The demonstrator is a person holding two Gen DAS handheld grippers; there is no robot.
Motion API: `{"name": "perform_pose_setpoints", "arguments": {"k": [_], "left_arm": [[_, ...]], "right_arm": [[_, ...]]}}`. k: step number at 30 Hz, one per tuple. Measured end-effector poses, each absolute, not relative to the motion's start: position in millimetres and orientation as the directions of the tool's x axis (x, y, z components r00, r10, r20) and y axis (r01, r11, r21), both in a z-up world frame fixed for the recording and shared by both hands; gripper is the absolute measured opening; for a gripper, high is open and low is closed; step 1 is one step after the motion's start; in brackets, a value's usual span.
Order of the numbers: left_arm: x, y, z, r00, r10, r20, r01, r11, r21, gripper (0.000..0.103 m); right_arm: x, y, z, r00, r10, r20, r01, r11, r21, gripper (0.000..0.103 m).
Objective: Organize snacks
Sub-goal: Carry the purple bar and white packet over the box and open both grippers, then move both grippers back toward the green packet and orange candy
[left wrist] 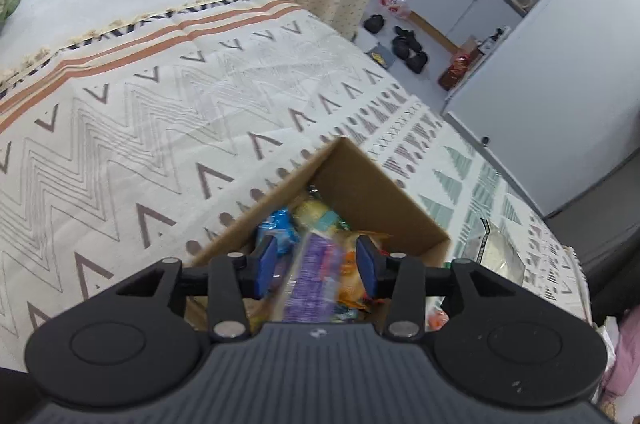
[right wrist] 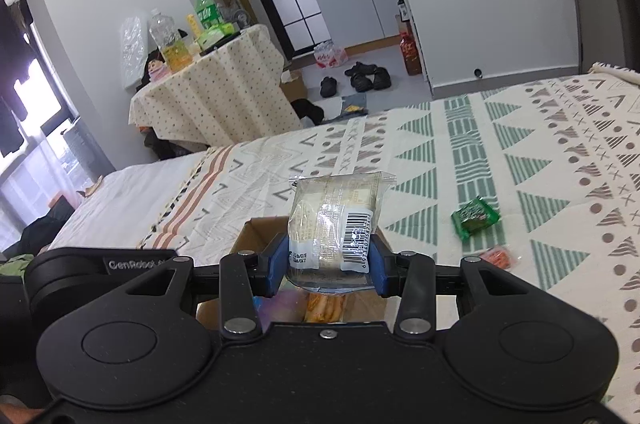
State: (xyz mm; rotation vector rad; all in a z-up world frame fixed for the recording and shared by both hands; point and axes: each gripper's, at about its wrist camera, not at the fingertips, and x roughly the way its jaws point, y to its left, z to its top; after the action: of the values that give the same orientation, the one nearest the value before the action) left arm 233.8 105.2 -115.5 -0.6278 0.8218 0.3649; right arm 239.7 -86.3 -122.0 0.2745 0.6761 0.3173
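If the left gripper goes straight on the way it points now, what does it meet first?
Most likely the purple snack pack that lies between the open pads of the left gripper, and just beyond it the other snacks in the cardboard box. The picture is blurred there, so depth is uncertain.

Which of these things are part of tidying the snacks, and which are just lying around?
Part of the job:
cardboard box
purple packet between the left gripper pads
clear wrapped snack held by the right gripper
green packet on the bed

Just lying around:
black shoes
green bottle
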Motion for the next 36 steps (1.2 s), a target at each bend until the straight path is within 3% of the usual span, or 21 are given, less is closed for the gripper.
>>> {"name": "perform_pose_setpoints", "arguments": {"k": [8,15,17,25,36], "left_arm": [[232.2,109.9,-116.0,0.616,0.103,-0.781,-0.57,0.743,-0.352,0.065],[231.2,103.5,-113.5,0.608,0.151,-0.78,-0.587,0.747,-0.313,0.079],[231.7,100.0,-114.5,0.608,0.14,-0.781,-0.583,0.747,-0.32,0.083],[231.8,69.0,-112.7,0.633,0.105,-0.767,-0.509,0.803,-0.31,0.09],[231.6,20.8,-108.1,0.657,0.093,-0.748,-0.416,0.872,-0.257,0.091]], "right_arm": [[238.8,-75.0,-126.8,0.702,0.394,-0.594,-0.213,0.911,0.352,0.043],[236.2,-85.5,-119.1,0.714,0.37,-0.594,-0.194,0.92,0.34,0.063],[234.5,-93.6,-116.7,0.72,0.359,-0.594,-0.179,0.923,0.34,0.064],[223.7,-131.5,-113.3,0.75,0.276,-0.601,-0.108,0.948,0.3,0.081],[208.3,-185.8,-110.1,0.779,0.188,-0.597,-0.034,0.965,0.26,0.091]]}}
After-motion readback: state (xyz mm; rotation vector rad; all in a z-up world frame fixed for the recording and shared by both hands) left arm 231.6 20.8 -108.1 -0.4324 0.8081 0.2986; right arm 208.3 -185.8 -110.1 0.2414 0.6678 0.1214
